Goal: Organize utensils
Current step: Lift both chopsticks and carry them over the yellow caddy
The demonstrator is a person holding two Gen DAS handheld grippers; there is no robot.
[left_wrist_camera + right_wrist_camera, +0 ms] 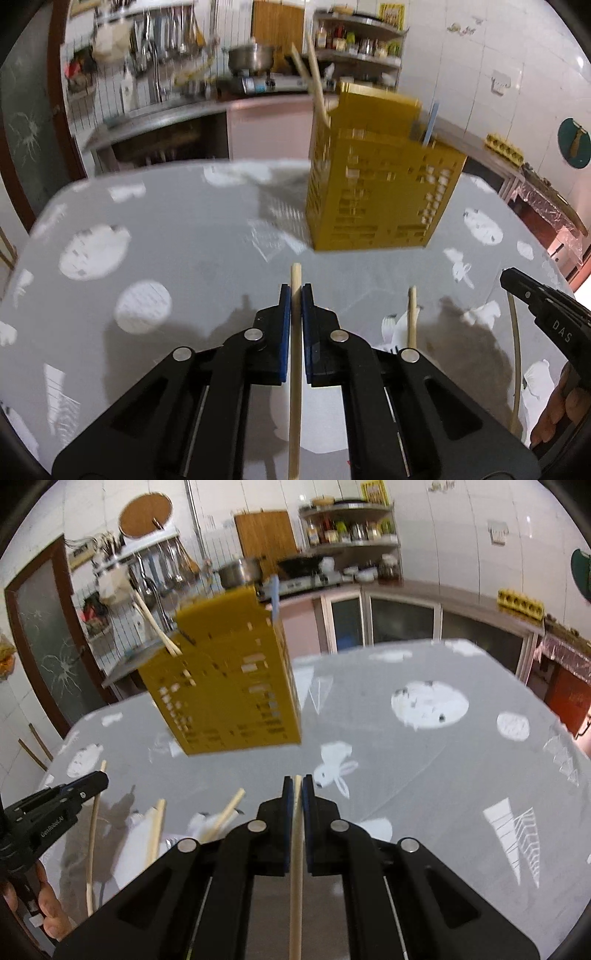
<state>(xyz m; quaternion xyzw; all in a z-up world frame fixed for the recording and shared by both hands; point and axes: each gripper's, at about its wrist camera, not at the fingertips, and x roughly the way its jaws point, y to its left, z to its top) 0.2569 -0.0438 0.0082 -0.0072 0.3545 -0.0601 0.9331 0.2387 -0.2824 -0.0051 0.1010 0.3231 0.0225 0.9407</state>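
Note:
A yellow perforated utensil holder (pixel 380 184) stands on the grey table (pixel 184 229); two wooden chopsticks and a blue utensil stick out of it. It also shows in the right wrist view (pixel 229 686). My left gripper (pixel 296 291) is shut on a wooden chopstick (pixel 295 369), short of the holder. My right gripper (pixel 297 784) is shut on another wooden chopstick (pixel 296 867). The right gripper shows at the right edge of the left wrist view (pixel 517 284). The left gripper shows at the left of the right wrist view (pixel 92 781).
Loose chopsticks (pixel 221 818) lie on the table near its front edge, one also in the left wrist view (pixel 412 317). Behind the table runs a kitchen counter (pixel 166 114) with a pot, stove and shelves. The tablecloth (pixel 428 701) has white prints.

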